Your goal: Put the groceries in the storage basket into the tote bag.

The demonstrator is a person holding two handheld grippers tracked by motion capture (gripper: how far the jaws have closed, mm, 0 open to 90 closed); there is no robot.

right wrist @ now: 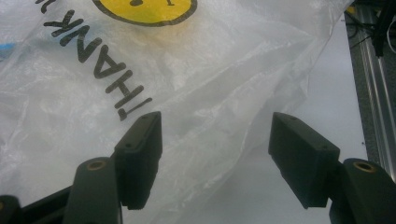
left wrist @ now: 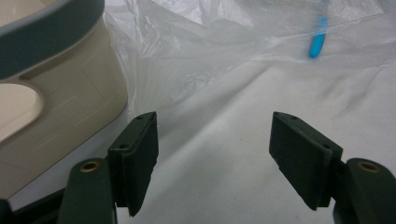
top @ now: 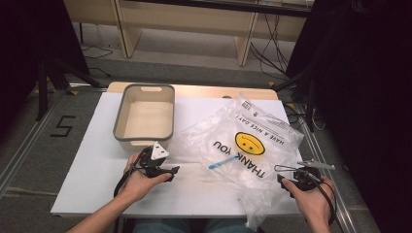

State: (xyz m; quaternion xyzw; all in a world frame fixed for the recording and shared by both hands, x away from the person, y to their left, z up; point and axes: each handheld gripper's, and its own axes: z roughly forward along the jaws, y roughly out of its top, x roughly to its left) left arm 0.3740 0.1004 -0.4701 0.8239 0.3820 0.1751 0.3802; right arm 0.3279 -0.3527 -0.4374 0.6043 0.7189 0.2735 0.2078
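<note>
Bag: your plastic bag lies right of centre on the worktop.
Left gripper: wide open, empty.
Right gripper: wide open, empty, bag edge between jaws.
Tip: pinch one layer, lift slowly.

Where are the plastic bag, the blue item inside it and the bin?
plastic bag [top: 250, 143], high view, on its yellow smiley print.
blue item [left wrist: 317, 43], left gripper view, on its middle.
bin [top: 117, 119], high view, on its grey left rim.
</note>
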